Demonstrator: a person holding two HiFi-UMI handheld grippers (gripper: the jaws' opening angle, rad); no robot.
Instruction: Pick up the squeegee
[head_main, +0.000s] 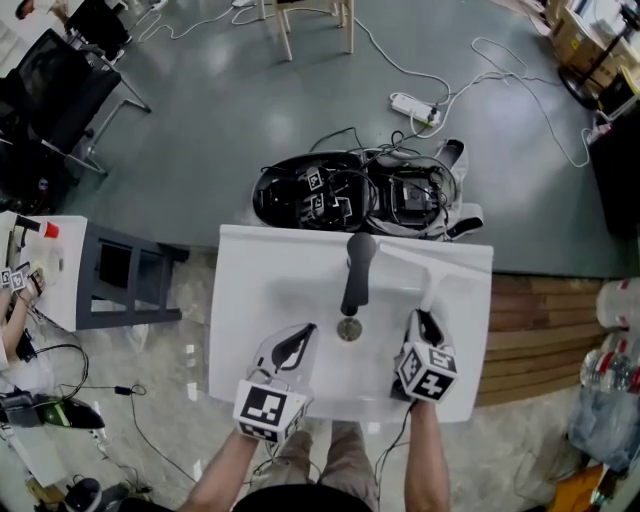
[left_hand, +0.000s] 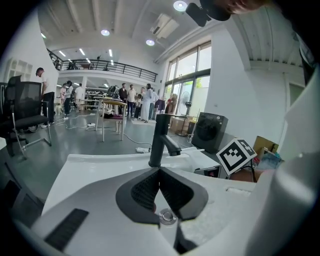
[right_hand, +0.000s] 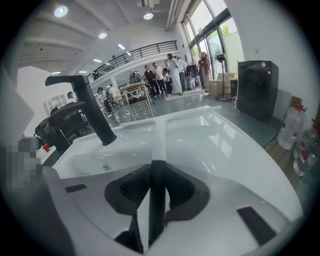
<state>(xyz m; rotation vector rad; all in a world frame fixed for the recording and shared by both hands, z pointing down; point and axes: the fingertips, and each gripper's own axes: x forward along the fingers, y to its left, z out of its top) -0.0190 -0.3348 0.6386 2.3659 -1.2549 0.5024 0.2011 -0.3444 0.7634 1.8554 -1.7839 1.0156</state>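
Observation:
A squeegee (head_main: 432, 288) lies on the right side of the white sink (head_main: 250, 300), its blade across the far right corner and its handle running toward me. My right gripper (head_main: 422, 322) is shut on the dark near end of that handle. In the right gripper view, the squeegee (right_hand: 159, 140) runs straight out between the pads of the right gripper (right_hand: 158, 172). My left gripper (head_main: 300, 335) hovers over the near left part of the basin, shut with nothing in it. In its own view, the left gripper (left_hand: 159, 170) points at the black faucet (left_hand: 160, 140).
The black faucet (head_main: 357, 270) stands at the back middle of the sink, with the drain (head_main: 349, 329) in front of it. A black case with cables (head_main: 350, 190) sits behind the sink. A power strip (head_main: 415, 108) lies on the floor and a grey stool (head_main: 125, 275) stands at the left.

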